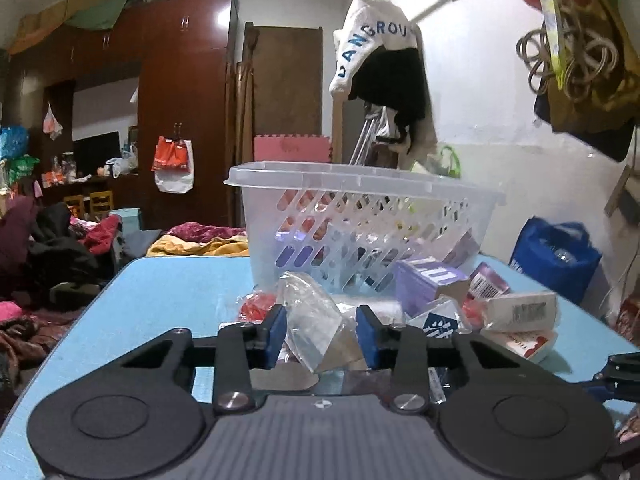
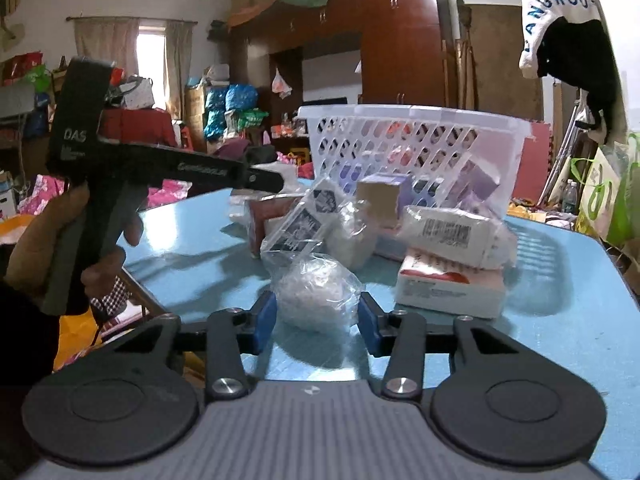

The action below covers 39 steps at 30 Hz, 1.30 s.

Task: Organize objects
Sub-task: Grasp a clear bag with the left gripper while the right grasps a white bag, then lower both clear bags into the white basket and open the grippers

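A clear plastic basket (image 1: 352, 184) stands on the blue table (image 1: 172, 292); it also shows in the right wrist view (image 2: 412, 120) and holds some purple and red packs. In front of it lie a purple box (image 1: 428, 280), white barcode packs (image 1: 520, 312) and red-and-white boxes (image 2: 448, 284). My left gripper (image 1: 321, 334) is open around a crumpled clear plastic packet (image 1: 316, 320). My right gripper (image 2: 316, 320) is open around a clear bag of white stuff (image 2: 316, 292). The left gripper's body (image 2: 140, 168) shows in the right wrist view, held by a hand.
A white cloth with blue letters (image 1: 376, 40) hangs over the basket at the back wall. A blue bag (image 1: 556, 256) stands right of the table. Clothes and clutter lie beyond the table's left edge, with brown wardrobes (image 1: 180, 100) behind.
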Motion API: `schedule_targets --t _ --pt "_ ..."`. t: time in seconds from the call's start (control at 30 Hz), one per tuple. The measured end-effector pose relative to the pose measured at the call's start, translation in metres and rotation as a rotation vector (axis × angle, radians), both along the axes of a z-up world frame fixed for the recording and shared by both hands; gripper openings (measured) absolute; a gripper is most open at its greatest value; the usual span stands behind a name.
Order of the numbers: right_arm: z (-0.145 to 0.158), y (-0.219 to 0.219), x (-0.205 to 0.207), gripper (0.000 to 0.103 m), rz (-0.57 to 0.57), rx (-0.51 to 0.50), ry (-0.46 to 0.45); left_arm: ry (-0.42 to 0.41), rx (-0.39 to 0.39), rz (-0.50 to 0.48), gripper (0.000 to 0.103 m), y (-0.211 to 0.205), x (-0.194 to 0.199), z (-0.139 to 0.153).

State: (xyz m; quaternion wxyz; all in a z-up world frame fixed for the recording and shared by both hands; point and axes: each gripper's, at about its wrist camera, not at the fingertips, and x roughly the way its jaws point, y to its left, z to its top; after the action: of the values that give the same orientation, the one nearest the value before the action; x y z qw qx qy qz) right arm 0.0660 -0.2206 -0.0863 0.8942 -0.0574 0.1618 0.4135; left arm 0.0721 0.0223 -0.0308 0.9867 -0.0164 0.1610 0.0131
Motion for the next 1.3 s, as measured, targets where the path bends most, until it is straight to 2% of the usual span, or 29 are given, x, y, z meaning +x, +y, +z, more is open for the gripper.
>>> schedule_targets --t 0.13,0.27,0.33,0.37,0.6,0.7,0.87,1.0,1.17,1.3 --pt "0.006 -0.006 -0.002 0.047 -0.010 0.019 -0.017 -0.028 0.006 -0.002 0.032 0.002 -0.006 0.002" --pt "0.009 -0.006 0.000 0.047 -0.014 0.025 -0.016 0.028 0.069 0.005 0.032 -0.003 0.000 -0.002" --pt "0.009 -0.007 0.002 0.047 -0.012 0.030 -0.011 0.048 0.091 0.017 0.038 -0.005 0.002 -0.005" --pt "0.009 -0.007 0.002 0.047 -0.011 0.030 -0.011 0.044 0.086 0.030 0.041 -0.005 0.002 -0.006" --pt "0.009 -0.008 0.003 0.047 -0.012 0.035 -0.012 0.039 0.064 0.004 0.038 -0.002 0.000 -0.006" --pt "0.011 -0.011 0.002 0.047 -0.017 0.047 -0.014 0.001 0.043 -0.006 0.038 0.001 -0.005 -0.003" --pt "0.020 -0.018 0.003 0.047 -0.029 0.082 -0.029 -0.093 0.022 -0.021 0.038 0.005 -0.022 0.013" --pt "0.034 -0.020 0.005 0.047 -0.047 0.101 -0.064 -0.129 0.012 -0.038 0.038 0.006 -0.025 0.026" --pt "0.066 -0.016 0.026 0.047 -0.066 0.120 -0.113 -0.150 -0.018 -0.062 0.038 0.010 -0.008 0.052" --pt "0.108 -0.003 0.058 0.047 -0.076 0.144 -0.139 -0.139 -0.020 -0.084 0.038 0.006 0.022 0.091"
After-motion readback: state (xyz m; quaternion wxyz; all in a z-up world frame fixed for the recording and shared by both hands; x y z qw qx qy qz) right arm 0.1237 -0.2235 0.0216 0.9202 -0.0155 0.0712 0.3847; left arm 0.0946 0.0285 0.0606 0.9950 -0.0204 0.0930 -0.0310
